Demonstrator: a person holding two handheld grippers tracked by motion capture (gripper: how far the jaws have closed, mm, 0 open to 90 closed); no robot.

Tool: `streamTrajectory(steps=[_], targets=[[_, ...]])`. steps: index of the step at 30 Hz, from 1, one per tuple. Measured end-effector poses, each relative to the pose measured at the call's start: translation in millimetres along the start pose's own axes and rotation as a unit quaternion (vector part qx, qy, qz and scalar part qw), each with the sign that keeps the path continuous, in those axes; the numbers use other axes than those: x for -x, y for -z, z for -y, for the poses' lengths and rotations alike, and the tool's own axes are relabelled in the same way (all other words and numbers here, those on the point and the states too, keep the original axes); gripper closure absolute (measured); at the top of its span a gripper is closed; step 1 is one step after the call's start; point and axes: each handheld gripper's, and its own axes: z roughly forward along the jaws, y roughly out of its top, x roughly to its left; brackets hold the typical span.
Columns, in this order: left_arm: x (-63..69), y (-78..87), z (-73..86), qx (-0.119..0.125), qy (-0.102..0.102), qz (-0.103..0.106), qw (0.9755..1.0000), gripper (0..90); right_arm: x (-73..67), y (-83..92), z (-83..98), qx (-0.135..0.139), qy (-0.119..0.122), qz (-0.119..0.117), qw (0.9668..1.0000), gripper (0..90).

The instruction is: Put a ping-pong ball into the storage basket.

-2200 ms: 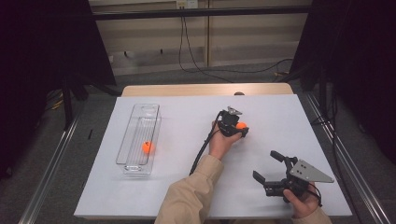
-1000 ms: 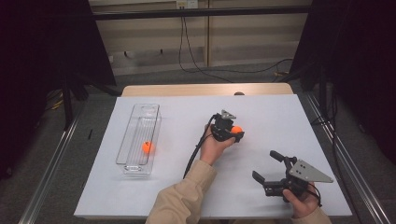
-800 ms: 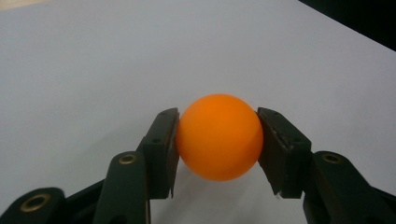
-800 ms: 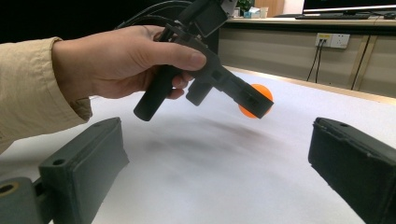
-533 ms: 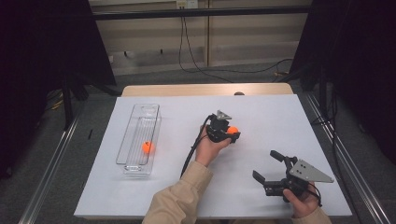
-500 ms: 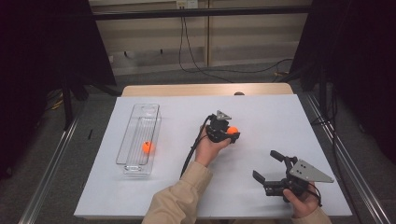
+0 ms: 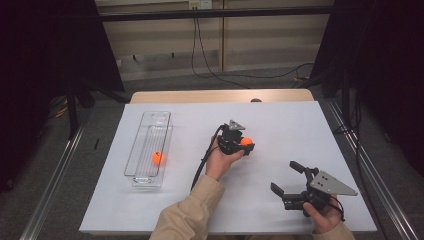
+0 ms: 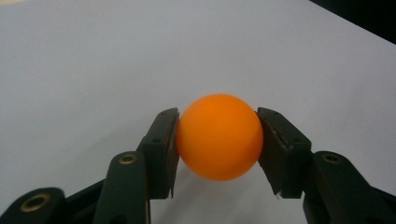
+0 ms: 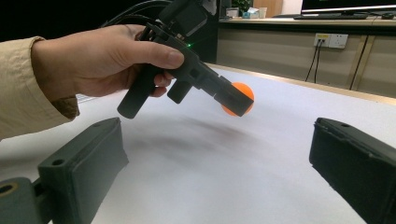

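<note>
Orange ball (image 8: 219, 136) clamped between the left tool's (image 7: 239, 141) two black pads, one pad on each side, seen in the left gripper view. Right gripper view shows it lifted clear of the white worktop (image 7: 300, 125), with its shadow underneath. In the high view the ball sits near worktop centre. Second orange ball (image 7: 158, 158) lies inside the clear tray (image 7: 141, 145), at about 9 o'clock from the held one, well apart. Right tool (image 7: 288, 177) at about 4 o'clock, near the front edge, jaws spread wide with nothing between them, hand (image 7: 325, 216) gripping it low.
</note>
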Motion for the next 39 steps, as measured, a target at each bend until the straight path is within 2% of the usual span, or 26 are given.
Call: streamTrajectory(steps=[13, 24, 39], targets=[[-3.6, 6.8, 3.2, -0.004, -0.001, -0.002, 1.0000, 50.9, 0.0, -0.2, 0.0, 0.000, 0.000, 0.000, 1.0000, 2.8], [-7.3, 11.3, 7.9, -0.008, 0.009, 0.004, 0.9999, 50.8, 0.0, 0.0, -0.1, 0.001, 0.000, 0.001, 1.0000, 2.8], [-14.2, 21.6, 11.0, -0.014, 0.014, -0.001, 0.9998, 50.8, 0.0, 0.0, -0.2, 0.001, 0.001, 0.000, 1.0000, 2.9]])
